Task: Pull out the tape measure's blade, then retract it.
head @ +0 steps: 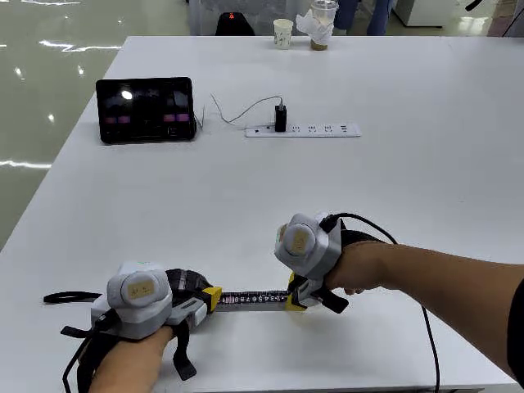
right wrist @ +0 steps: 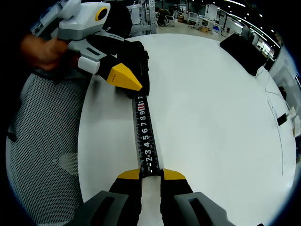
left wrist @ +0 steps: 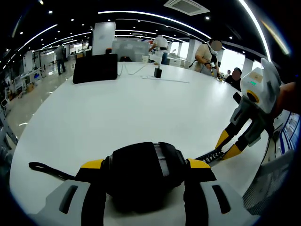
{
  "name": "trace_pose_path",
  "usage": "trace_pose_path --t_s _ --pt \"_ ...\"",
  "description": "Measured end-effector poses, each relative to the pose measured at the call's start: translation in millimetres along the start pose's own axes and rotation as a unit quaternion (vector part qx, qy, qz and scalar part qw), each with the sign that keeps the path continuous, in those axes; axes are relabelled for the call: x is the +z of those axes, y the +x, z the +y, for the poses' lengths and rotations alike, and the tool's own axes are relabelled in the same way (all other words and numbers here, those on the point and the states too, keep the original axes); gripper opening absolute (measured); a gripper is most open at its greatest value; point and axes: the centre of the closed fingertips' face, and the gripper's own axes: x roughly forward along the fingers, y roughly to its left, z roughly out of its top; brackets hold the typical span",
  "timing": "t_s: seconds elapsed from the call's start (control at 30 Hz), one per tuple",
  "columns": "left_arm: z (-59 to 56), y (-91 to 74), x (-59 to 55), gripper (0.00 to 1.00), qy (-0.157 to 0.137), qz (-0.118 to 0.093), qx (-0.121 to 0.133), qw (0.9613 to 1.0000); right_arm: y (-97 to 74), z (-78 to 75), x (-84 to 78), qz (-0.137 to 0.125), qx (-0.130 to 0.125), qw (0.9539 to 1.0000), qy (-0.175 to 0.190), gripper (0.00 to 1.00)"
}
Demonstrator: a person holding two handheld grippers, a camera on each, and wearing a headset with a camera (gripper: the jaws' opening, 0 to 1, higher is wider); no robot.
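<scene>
My left gripper [left wrist: 146, 164] clamps the tape measure case [left wrist: 141, 181]; my right gripper [right wrist: 151, 175] pinches the blade [right wrist: 143, 132] tip, its length running straight leftward to the case.

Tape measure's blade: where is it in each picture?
Head view: blade low, between left gripper and right gripper.
Left gripper view: blade lower right, a short strip.
Right gripper view: blade centre, running up to the black case.
Shared landmark: the dark tablet.
</scene>
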Motion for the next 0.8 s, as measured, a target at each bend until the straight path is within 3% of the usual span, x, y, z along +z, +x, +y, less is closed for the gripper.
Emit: trace_pose_path --t_s 0.3,0.8 --pt "0.1 0.2 -0.1 0.62 0.000 0.000 0.000 1.0000 1.8 0.3 4.3 -0.010 0.000 0.9996 -0.025 0.11" --pt "0.2 0.1 0.1 0.62 -0.001 0.000 0.000 1.0000 5.1 -0.7 13.4 -0.043 0.003 0.9987 -0.026 0.12"
